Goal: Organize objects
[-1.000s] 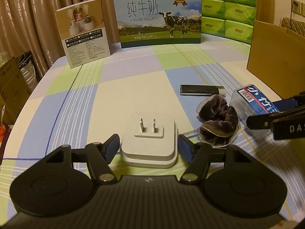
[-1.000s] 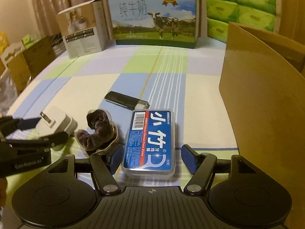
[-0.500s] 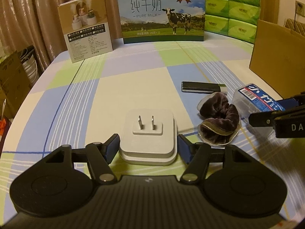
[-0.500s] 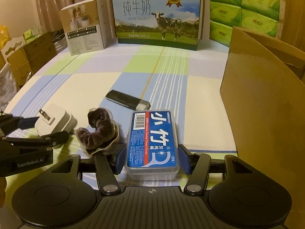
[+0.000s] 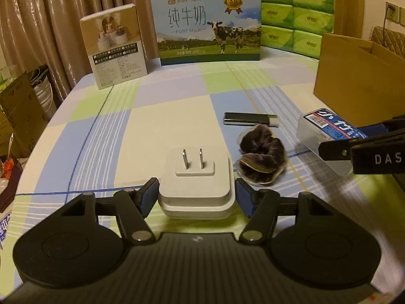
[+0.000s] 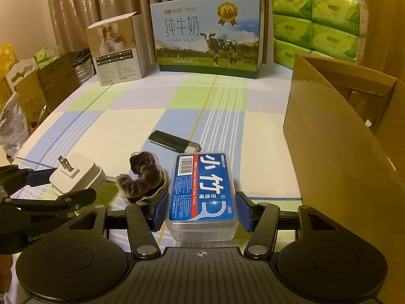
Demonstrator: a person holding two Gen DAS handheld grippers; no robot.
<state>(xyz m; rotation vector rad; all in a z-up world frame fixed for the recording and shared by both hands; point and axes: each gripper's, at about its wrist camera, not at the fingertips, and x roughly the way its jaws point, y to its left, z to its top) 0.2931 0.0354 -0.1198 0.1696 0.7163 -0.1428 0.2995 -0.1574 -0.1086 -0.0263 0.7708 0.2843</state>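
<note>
The left gripper has its jaws clamped on the white plug adapter, prongs up, at the near left of the checked tabletop. The right gripper grips the floss pick box. Between them lies a dark scrunchie, a black lighter just beyond. A cardboard box stands right.

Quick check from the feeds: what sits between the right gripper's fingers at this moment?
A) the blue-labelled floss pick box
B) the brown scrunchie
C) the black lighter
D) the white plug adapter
A: in the right wrist view the right gripper has its blue pads against both sides of the floss pick box; the left gripper holds the plug adapter.
</note>
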